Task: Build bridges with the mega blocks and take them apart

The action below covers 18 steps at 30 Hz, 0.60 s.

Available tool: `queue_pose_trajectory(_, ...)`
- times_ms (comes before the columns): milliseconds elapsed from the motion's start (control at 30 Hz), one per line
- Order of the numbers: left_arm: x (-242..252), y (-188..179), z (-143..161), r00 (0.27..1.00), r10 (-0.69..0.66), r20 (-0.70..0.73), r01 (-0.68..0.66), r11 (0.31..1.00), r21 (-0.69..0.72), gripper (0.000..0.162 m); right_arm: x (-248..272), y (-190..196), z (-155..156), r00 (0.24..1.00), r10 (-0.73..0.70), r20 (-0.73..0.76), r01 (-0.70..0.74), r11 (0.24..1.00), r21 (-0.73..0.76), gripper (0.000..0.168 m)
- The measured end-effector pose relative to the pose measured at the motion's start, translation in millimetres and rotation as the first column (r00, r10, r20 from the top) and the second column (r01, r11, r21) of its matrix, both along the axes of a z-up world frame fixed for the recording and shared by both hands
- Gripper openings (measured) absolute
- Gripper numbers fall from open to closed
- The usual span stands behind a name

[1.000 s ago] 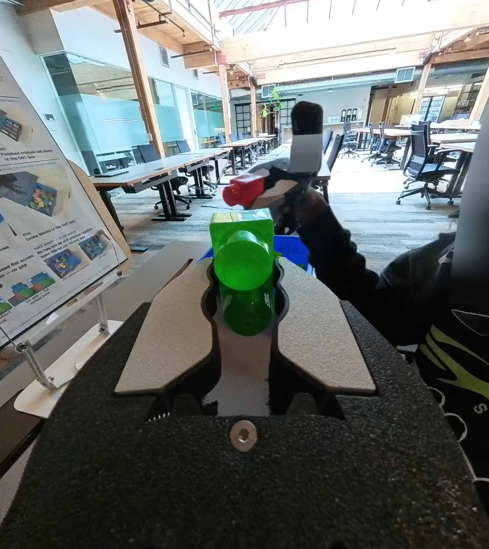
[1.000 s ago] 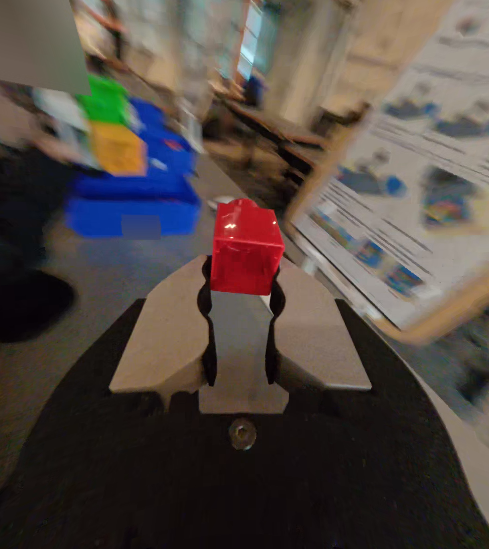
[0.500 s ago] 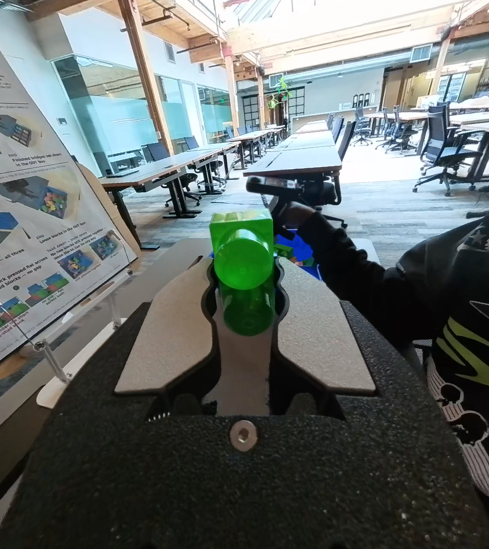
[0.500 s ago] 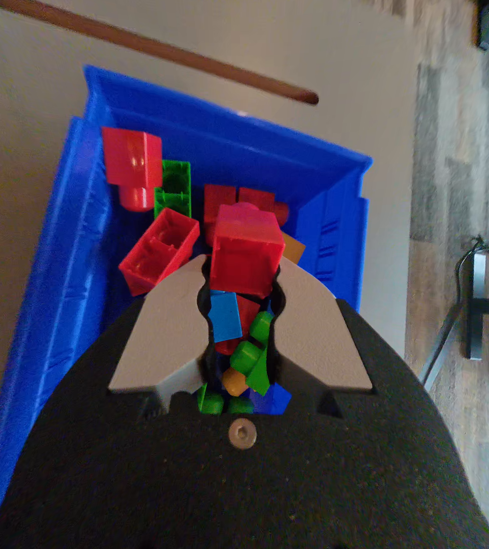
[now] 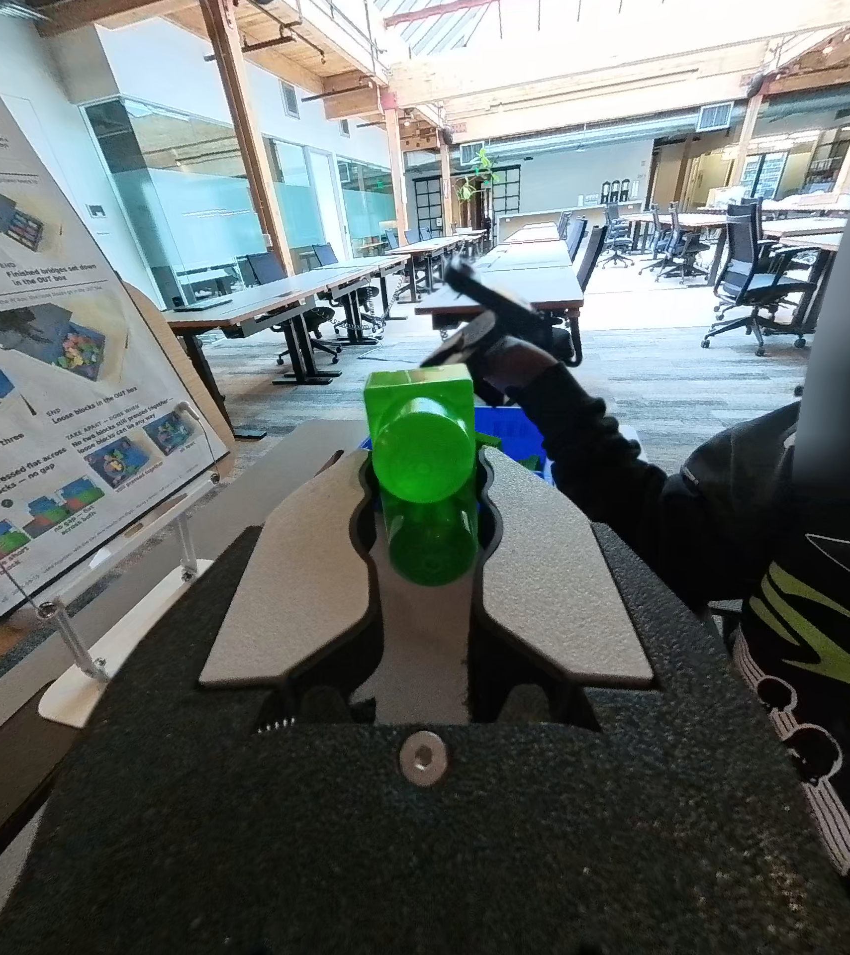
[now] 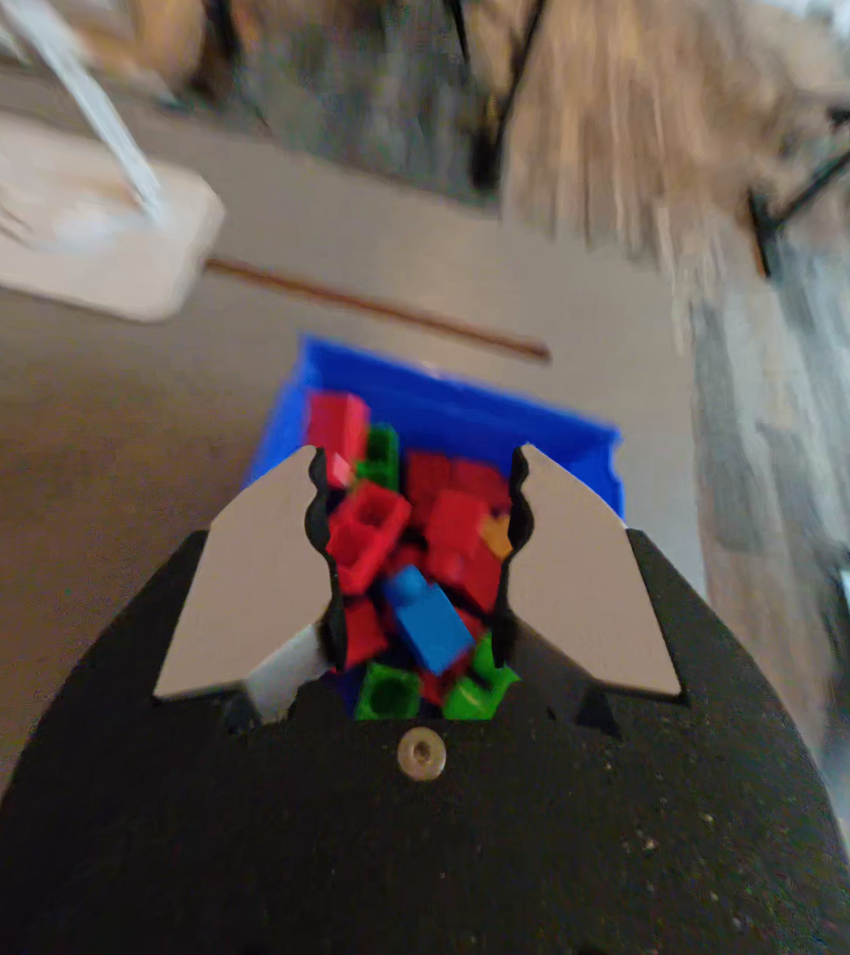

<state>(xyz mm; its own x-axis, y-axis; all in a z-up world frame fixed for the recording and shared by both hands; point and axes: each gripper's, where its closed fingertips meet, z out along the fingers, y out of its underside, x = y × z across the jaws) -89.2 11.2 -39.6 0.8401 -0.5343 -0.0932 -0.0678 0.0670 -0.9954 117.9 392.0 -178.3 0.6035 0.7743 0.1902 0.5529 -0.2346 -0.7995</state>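
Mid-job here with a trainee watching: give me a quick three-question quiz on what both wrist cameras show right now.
1. True or false: the left gripper is shut on a green block.
2. Multiple choice: the right gripper is (A) shut on a red block, (B) open with nothing between its jaws, (C) shut on a blue block.
3. Short answer: what lies below the right gripper, and what does it hold?

Key
1. True.
2. B.
3. A blue bin on the table, holding loose blocks: mostly red, some green, a blue block and an orange one.
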Motion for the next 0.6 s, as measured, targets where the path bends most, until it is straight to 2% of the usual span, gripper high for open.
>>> queue_pose_trajectory(67, 1.6, 3.0, -0.3, 1.0, -0.005, 0.007, 0.005, 1.0, -0.001, 0.036, -40.7, -39.8, 55.3, 0.946, 0.207, -0.248, -0.189, 0.977, 0.095, 0.067)
queue_pose_trajectory(100, 2.8, 4.4, -0.4, 1.0, -0.01, 0.012, 0.01, 1.0, -0.002, 0.036, -59.8, -67.7, 83.4, 0.872, 0.336, -0.355, -0.299, 0.941, 0.157, 0.067)
queue_pose_trajectory(167, 6.7, 5.6, -0.3, 0.999, -0.032, 0.022, 0.032, 0.999, -0.003, 0.036, -89.0, -134.7, 126.9, 0.658, 0.588, -0.471, -0.519, 0.807, 0.282, 0.067)
queue_pose_trajectory(233, 9.7, 7.2, -0.1, 0.999, -0.043, 0.024, 0.043, 0.999, 0.0, 0.036, -107.4, -199.0, 147.1, 0.445, 0.751, -0.488, -0.689, 0.635, 0.349, 0.068)
queue_pose_trajectory(300, 14.3, 7.6, -0.1, 0.998, -0.065, 0.026, 0.065, 0.998, 0.002, 0.036, -121.2, -252.0, 151.7, 0.271, 0.842, -0.466, -0.8, 0.466, 0.377, 0.071)
queue_pose_trajectory(400, 19.8, 8.3, 0.1, 0.996, -0.088, 0.027, 0.088, 0.996, 0.004, 0.036, -138.2, -309.7, 146.8, 0.084, 0.892, -0.443, -0.887, 0.27, 0.375, 0.073)
queue_pose_trajectory(500, 23.1, 8.3, -0.1, 0.995, -0.1, 0.022, 0.1, 0.995, 0.006, 0.036, -152.8, -343.7, 133.0, -0.001, 0.905, -0.425, -0.931, 0.155, 0.331, 0.074)
queue_pose_trajectory(600, 25.8, 7.0, 1.5, 0.993, -0.114, 0.024, 0.114, 0.993, 0.014, 0.036, -165.3, -360.8, 122.5, -0.034, 0.908, -0.418, -0.945, 0.107, 0.31, 0.073)
